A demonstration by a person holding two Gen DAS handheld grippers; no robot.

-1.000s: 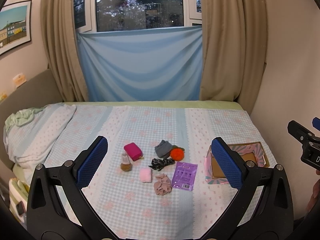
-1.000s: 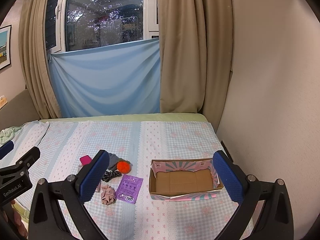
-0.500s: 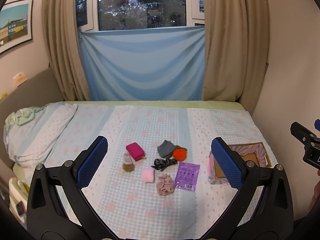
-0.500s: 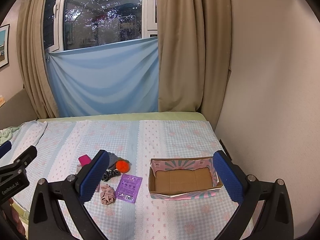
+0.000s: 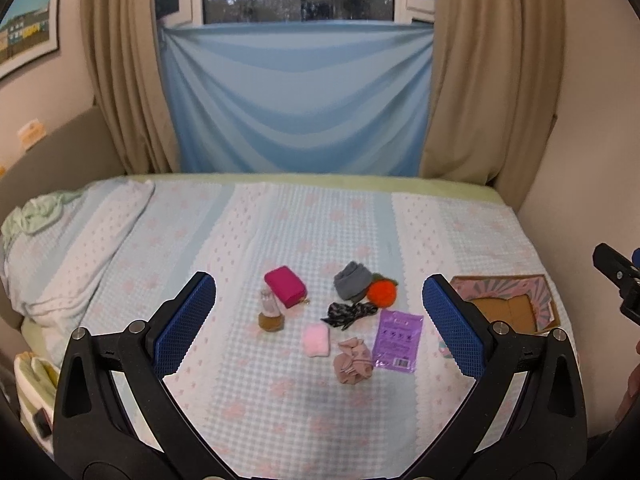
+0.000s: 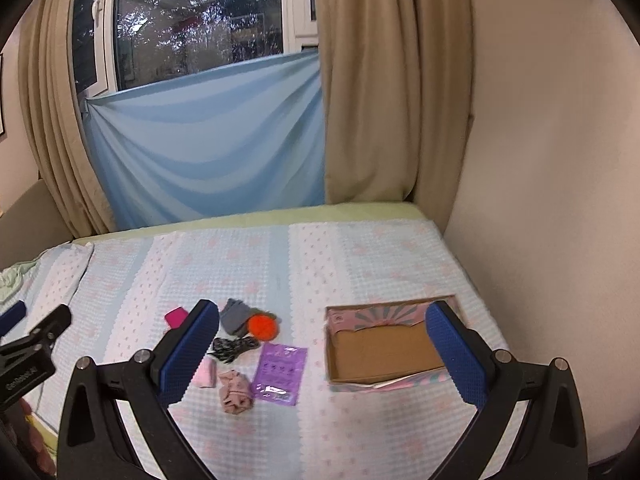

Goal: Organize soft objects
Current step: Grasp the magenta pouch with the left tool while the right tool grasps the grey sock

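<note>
a: start at the claws. the left gripper [image 5: 319, 326] hangs above the bedspread [image 5: 280, 400] with its blue pads spread wide and nothing between them. the right gripper [image 6: 322, 354] is just as wide and just as empty.

b: so which one is nearer the pile?

a: the left, i'd judge. in its own view the soft things sit straight ahead, framed between its fingers. in the right wrist view they lie ahead and off to the left, partly behind its left finger, while the cardboard box [image 6: 384, 350] fills the space in front of it.

b: nearest soft piece?

a: the beige scrunchie [image 5: 352, 362], a crumpled knot with no real long axis. just beside it, on its right, the purple packet [image 5: 396, 340] lies flat, long axis running away from the claw. to its left and a little further is the pink fluffy pad [image 5: 316, 340].

b: and beyond those?

a: the black patterned scrunchie [image 5: 348, 314], stretched crosswise. then the grey cloth [image 5: 352, 282], bunched, touching the orange pompom [image 5: 382, 292]. the magenta pouch [image 5: 285, 286] and the small bottle [image 5: 270, 312] stand to the left.

b: the box?

a: open and empty, well apart to the right of the pile.
</note>
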